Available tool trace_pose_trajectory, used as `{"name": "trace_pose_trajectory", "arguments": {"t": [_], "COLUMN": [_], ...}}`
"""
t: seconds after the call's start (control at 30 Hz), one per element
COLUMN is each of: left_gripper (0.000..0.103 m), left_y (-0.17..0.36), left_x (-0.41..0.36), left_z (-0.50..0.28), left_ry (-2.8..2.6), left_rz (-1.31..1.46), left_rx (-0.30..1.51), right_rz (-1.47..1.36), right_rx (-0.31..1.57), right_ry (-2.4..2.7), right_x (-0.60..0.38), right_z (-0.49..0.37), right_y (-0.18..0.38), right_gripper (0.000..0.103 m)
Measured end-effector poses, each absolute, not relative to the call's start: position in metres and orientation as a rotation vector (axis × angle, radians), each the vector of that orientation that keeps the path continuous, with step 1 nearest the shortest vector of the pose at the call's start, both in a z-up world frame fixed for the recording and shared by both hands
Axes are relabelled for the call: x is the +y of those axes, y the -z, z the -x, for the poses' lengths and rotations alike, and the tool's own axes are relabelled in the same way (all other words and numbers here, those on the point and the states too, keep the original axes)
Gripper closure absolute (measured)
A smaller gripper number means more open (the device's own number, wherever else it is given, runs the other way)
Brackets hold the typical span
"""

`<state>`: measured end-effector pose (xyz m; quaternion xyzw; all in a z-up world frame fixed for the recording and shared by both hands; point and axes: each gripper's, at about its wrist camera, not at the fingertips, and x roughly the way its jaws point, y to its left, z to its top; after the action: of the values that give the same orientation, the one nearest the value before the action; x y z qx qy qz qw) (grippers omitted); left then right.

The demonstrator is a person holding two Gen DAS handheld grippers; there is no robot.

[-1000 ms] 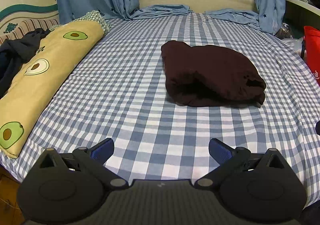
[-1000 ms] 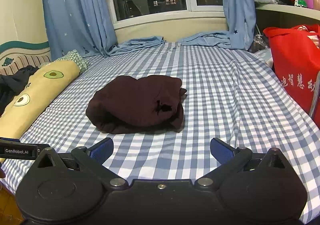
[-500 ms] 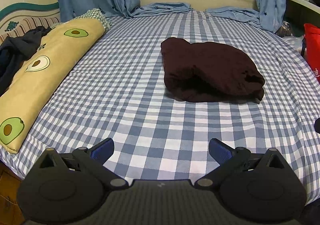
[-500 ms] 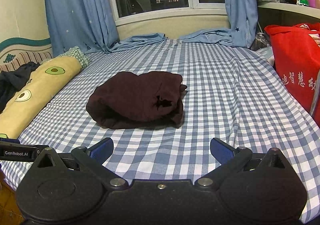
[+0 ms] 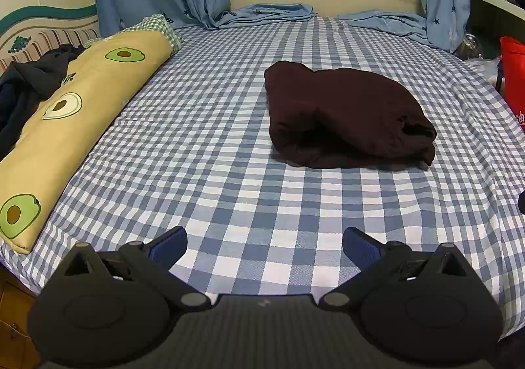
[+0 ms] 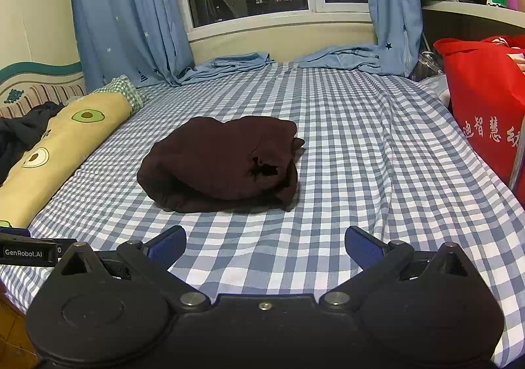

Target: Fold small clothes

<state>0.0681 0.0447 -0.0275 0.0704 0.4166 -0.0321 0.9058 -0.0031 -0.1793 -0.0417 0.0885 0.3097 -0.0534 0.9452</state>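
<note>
Two empty claws hover at the near edge of a bed, with a dark garment lying ahead of them.

The left claw [image 5: 265, 242] and right claw [image 6: 265, 242] both have their blue fingers spread wide apart, holding nothing. The garment [image 5: 344, 116] sits well ahead on the checked bed [image 5: 213, 146], ahead and right of the left claw, ahead and slightly left of the right claw [image 6: 223, 162]. It is dark maroon, soft and thick, gathered into a compact, rounded bundle with layers doubled over; its edges look loose and uneven, and one corner is rumpled. It appears roughly folded, perhaps finished, though tidying or another fold may remain. A yellow avocado-print pillow [image 5: 65, 126] lies far left.
</note>
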Motion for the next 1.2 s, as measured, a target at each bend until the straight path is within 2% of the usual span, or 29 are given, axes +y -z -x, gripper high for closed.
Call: {"name": "trace_pose_trajectory", "arguments": {"t": [1.2], "left_gripper": [0.001], "left_y": [0.0334], "left_x": [0.0470], "left_z": [-0.0657], "left_ry": [0.058], "left_rz": [-0.156], "left_rx": [0.869], "right_rz": [-0.179], "right_rx": [0.650], "right_ry": [0.112], "right_x": [-0.1821], "right_z": [0.0035], "right_y": [0.0460], "right_gripper": [0.000]}}
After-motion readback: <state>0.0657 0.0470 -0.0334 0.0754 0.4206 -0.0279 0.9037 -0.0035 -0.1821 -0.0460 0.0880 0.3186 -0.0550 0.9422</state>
